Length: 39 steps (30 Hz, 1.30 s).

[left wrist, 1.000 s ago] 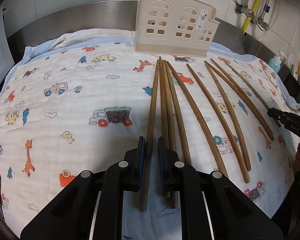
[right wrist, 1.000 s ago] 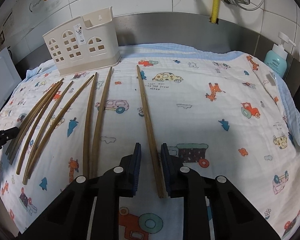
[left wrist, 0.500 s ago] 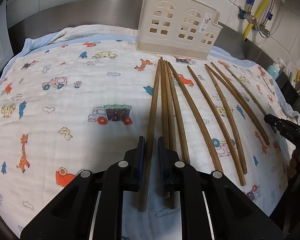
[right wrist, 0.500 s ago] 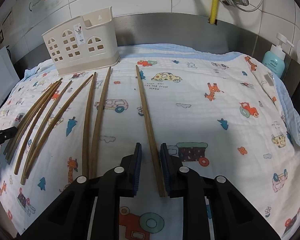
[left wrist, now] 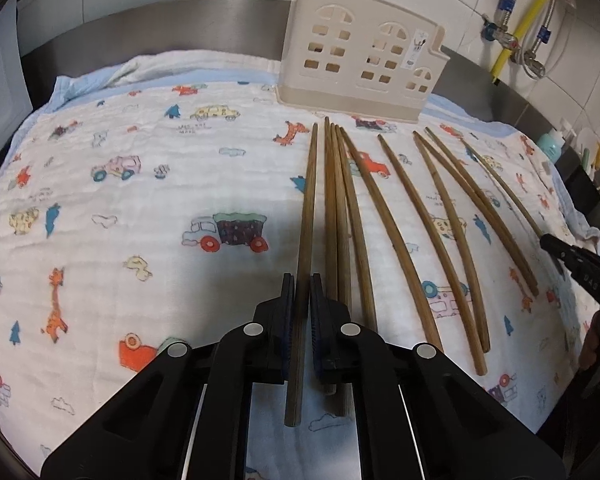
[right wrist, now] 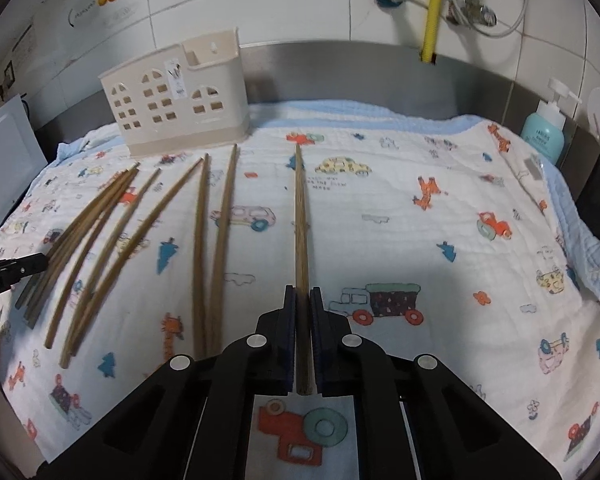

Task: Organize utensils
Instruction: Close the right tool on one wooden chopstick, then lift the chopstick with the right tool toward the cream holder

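Several long brown chopsticks lie on a cartoon-print cloth [left wrist: 140, 208]. My left gripper [left wrist: 302, 280] is shut on the leftmost chopstick [left wrist: 308, 208], which runs between the pads. My right gripper [right wrist: 303, 294] is shut on the rightmost chopstick [right wrist: 301, 216] and appears lifted, the stick pointing toward the back. A cream house-shaped utensil holder [left wrist: 360, 68] stands at the back of the cloth; it also shows in the right wrist view [right wrist: 176, 104]. The other chopsticks [right wrist: 204, 240] lie loose between the two grippers.
A steel backsplash and tiled wall run behind the cloth. A teal soap bottle [right wrist: 546, 130] stands at the back right. Pipes and a yellow hose [right wrist: 432, 8] hang on the wall. A white appliance [right wrist: 0, 160] sits at the far left.
Both grippers closed tighter onto their chopsticks. The right gripper rose and swung its chopstick straight; the left gripper's view shifted slightly, the holder appearing nearer.
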### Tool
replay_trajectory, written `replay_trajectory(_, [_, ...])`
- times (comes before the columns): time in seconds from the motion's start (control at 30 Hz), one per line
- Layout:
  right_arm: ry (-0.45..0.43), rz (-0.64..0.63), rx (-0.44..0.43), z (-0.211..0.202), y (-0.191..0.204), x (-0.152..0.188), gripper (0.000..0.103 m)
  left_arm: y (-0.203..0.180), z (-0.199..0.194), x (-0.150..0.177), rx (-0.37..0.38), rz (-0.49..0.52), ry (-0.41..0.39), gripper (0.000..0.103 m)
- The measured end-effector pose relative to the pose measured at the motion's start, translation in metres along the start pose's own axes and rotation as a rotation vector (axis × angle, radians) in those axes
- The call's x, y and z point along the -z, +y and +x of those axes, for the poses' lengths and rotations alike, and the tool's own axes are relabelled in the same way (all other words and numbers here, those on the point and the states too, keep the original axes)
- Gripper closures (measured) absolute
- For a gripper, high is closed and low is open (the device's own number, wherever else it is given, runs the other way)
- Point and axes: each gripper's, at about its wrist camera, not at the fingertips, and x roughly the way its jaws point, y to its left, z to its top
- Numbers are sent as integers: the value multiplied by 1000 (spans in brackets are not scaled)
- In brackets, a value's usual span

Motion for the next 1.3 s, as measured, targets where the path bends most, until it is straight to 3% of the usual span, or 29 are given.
replay_trajectory(0.53, [-159, -14, -53, -67, 21, -30, 96, 0, -45, -9, 27, 27, -128, 98])
replay_trajectory(1.0, [-223, -32, -93, -100, 37, -54, 97, 1, -79, -21, 63, 57, -210, 98])
replay_trajectory(1.3, [-238, -53, -144, -109, 46, -81, 97, 2, -89, -40, 99, 78, -213, 98])
